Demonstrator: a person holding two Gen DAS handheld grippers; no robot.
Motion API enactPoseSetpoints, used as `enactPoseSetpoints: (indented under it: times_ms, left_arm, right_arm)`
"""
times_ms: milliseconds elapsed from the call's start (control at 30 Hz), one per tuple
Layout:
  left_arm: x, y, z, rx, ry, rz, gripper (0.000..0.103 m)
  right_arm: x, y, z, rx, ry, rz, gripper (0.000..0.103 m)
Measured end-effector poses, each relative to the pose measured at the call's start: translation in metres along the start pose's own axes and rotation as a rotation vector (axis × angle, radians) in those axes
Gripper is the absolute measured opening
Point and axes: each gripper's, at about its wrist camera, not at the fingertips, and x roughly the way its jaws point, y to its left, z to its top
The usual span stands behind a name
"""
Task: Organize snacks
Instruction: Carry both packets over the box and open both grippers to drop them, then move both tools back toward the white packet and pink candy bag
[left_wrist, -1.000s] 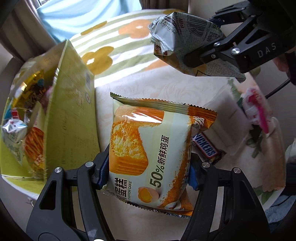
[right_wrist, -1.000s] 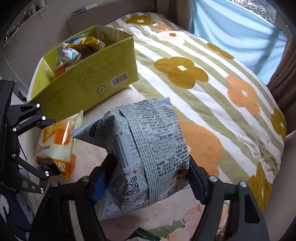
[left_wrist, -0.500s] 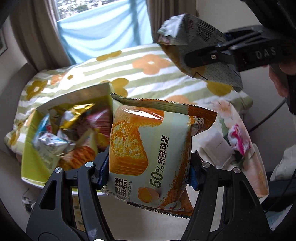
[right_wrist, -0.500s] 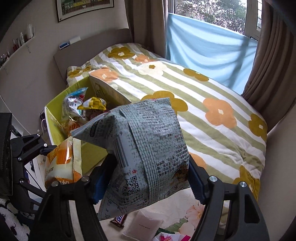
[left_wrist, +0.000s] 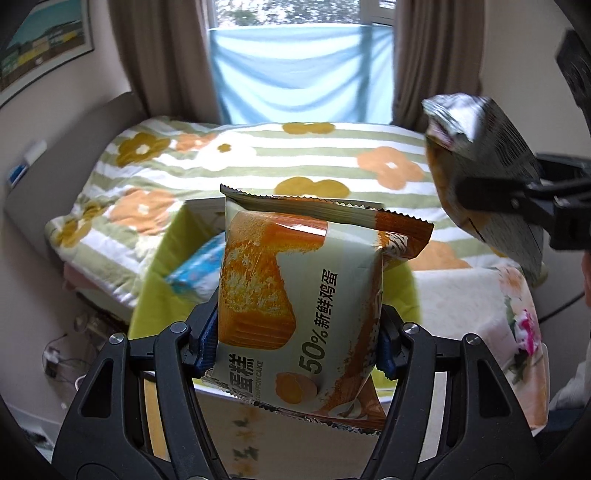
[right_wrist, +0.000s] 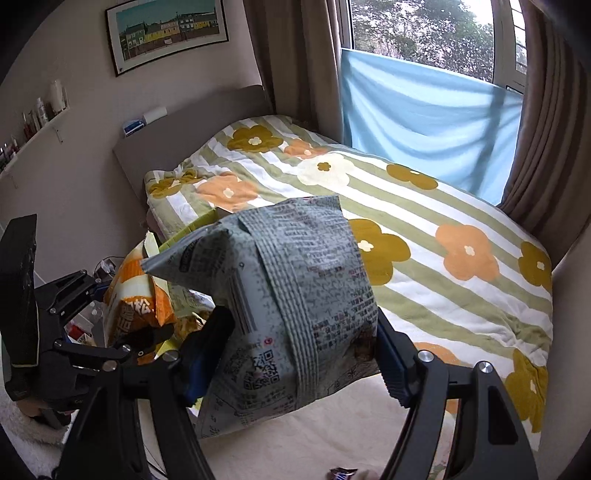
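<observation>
My left gripper (left_wrist: 295, 343) is shut on an orange and white chiffon cake packet (left_wrist: 306, 295) and holds it in the air over the open yellow-green snack box (left_wrist: 166, 258). A blue and white packet (left_wrist: 195, 269) lies inside the box. My right gripper (right_wrist: 295, 354) is shut on a grey printed snack bag (right_wrist: 288, 314) and holds it up to the right of the box. The bag also shows in the left wrist view (left_wrist: 484, 170). The cake packet (right_wrist: 136, 295) and the left gripper (right_wrist: 85, 332) show at the left of the right wrist view.
A bed with a striped flower quilt (right_wrist: 424, 229) lies behind the box. A cream floral cloth (left_wrist: 480, 306) covers the surface at the right. A Snickers bar (right_wrist: 343, 472) peeks in at the bottom edge. A headboard (right_wrist: 192, 125) and curtains (left_wrist: 303, 70) stand beyond.
Both grippers have risen with their packets and tilted up toward the window. The cake packet has moved from beside the box to over its opening.
</observation>
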Motion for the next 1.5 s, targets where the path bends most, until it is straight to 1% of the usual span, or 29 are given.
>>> enactPoseSetpoints:
  times_ms: [133,233,333,367,400,467,533,633,700,767,867,933,967,1000,1033,1133,1233,1367,1500]
  left_arm:
    - [0.015,0.037,0.007,-0.043,0.014,0.003,0.062]
    - [0.029,0.055,0.013,-0.067,0.027,-0.033,0.062]
    - [0.042,0.061,0.017,-0.071,0.044,-0.072,0.063]
    - [0.045,0.063,0.017,-0.076,0.043,-0.085,0.067]
    - [0.047,0.064,0.017,-0.079,0.046,-0.104,0.081]
    - [0.045,0.063,0.014,-0.076,0.039,-0.121,0.103]
    - [0.041,0.064,0.012,-0.059,0.020,-0.127,0.103]
    - [0.039,0.063,0.004,-0.033,0.039,-0.133,0.103]
    - [0.037,0.063,-0.003,-0.014,0.041,-0.115,0.103]
    - [0.034,0.064,-0.008,0.000,0.042,-0.091,0.103]
    - [0.032,0.069,-0.014,-0.008,0.052,-0.088,0.103]
    - [0.032,0.072,-0.016,-0.010,0.061,-0.087,0.103]
    - [0.033,0.074,-0.017,-0.011,0.064,-0.086,0.103]
    - [0.033,0.075,-0.017,-0.014,0.067,-0.086,0.103]
    - [0.032,0.076,-0.017,-0.017,0.069,-0.086,0.103]
    - [0.031,0.079,-0.021,-0.018,0.069,-0.075,0.103]
    - [0.031,0.077,-0.023,-0.006,0.071,-0.071,0.103]
    - [0.027,0.072,-0.026,0.013,0.064,-0.078,0.103]
    - [0.018,0.062,-0.026,0.047,0.049,-0.088,0.103]
  right_arm:
    - [0.020,0.022,0.006,0.063,0.003,-0.026,0.070]
    - [0.033,0.031,0.005,0.145,0.011,-0.030,0.070]
    - [0.044,0.034,0.000,0.224,0.033,-0.054,0.070]
    - [0.046,0.034,-0.003,0.244,0.041,-0.060,0.070]
    - [0.048,0.036,-0.005,0.261,0.048,-0.069,0.071]
    - [0.050,0.035,-0.010,0.281,0.060,-0.090,0.071]
    - [0.051,0.033,-0.014,0.303,0.069,-0.107,0.071]
    - [0.053,0.029,-0.021,0.352,0.083,-0.115,0.071]
    - [0.054,0.029,-0.026,0.372,0.093,-0.106,0.071]
    - [0.056,0.031,-0.028,0.372,0.105,-0.100,0.071]
    - [0.061,0.036,-0.027,0.365,0.123,-0.095,0.071]
    - [0.067,0.040,-0.026,0.369,0.138,-0.081,0.073]
    - [0.069,0.042,-0.026,0.373,0.139,-0.080,0.081]
    - [0.069,0.044,-0.027,0.375,0.131,-0.080,0.099]
    - [0.067,0.045,-0.029,0.371,0.113,-0.078,0.103]
    - [0.060,0.048,-0.036,0.359,0.075,-0.103,0.103]
    - [0.058,0.049,-0.043,0.346,0.094,-0.116,0.103]
    - [0.053,0.053,-0.049,0.339,0.097,-0.139,0.103]
    - [0.037,0.057,-0.053,0.346,0.081,-0.177,0.103]
